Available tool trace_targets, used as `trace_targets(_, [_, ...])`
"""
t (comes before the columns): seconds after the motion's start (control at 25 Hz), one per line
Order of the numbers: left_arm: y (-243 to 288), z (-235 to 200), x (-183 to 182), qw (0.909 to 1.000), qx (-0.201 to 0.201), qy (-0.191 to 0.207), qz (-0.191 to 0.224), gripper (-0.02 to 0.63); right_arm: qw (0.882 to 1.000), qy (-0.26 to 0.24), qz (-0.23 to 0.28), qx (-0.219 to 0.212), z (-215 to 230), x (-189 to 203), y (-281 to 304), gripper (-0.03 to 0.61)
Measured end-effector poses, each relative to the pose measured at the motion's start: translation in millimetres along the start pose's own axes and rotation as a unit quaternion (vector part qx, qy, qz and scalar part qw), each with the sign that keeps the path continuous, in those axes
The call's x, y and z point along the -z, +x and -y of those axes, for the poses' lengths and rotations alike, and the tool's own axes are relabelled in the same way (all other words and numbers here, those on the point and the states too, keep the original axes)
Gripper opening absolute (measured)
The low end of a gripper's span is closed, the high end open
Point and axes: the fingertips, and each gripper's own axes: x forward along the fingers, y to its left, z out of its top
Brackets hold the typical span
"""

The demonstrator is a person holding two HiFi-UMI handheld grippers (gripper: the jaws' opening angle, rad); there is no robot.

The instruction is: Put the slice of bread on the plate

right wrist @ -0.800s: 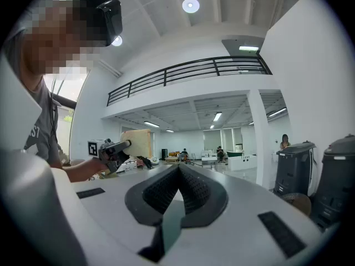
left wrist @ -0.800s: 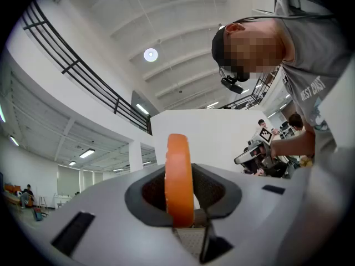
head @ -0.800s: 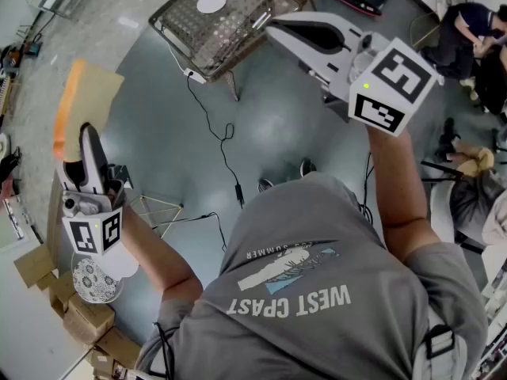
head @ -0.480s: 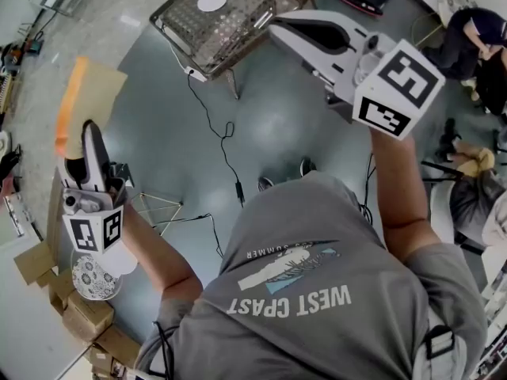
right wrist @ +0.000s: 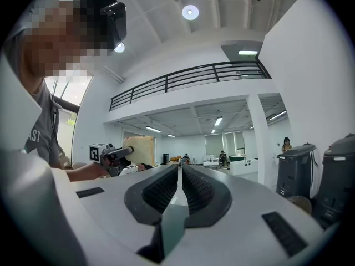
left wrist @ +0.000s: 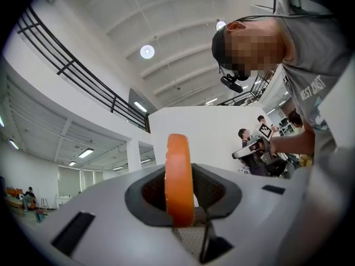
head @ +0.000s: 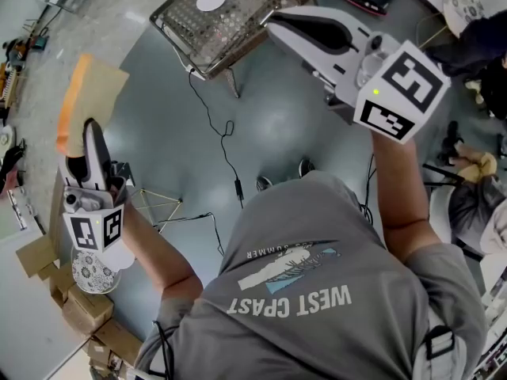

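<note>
Jaws of left gripper (head: 88,130) clamp the slice of bread (head: 98,93), right gripper's (head: 271,24) meet; the plate (head: 211,1) lies on a mesh table (head: 184,24).

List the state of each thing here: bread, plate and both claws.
plate: empty, on the mesh table.
left claw: shut on the slice of bread.
right claw: shut, empty.
slice of bread: upright, held in the air.

At the frame's left, the left gripper (head: 89,133) holds the slice of bread (head: 91,97) upright by its lower edge (orange crust on its left side). The right gripper (head: 276,28) points from the upper right toward a mesh-topped table (head: 198,42) at top centre, where a white plate (head: 210,0) lies. A cable (head: 226,141) trails down the floor below the table.
</note>
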Motion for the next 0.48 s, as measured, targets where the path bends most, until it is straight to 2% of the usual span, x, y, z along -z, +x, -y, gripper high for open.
trace_targets(0.48, [46, 58, -9, 0.9999, -0.008, 0.003, -0.008, 0.101, 1.000, 0.000, 0.014, -0.016, 43, -5, -55, 0.009])
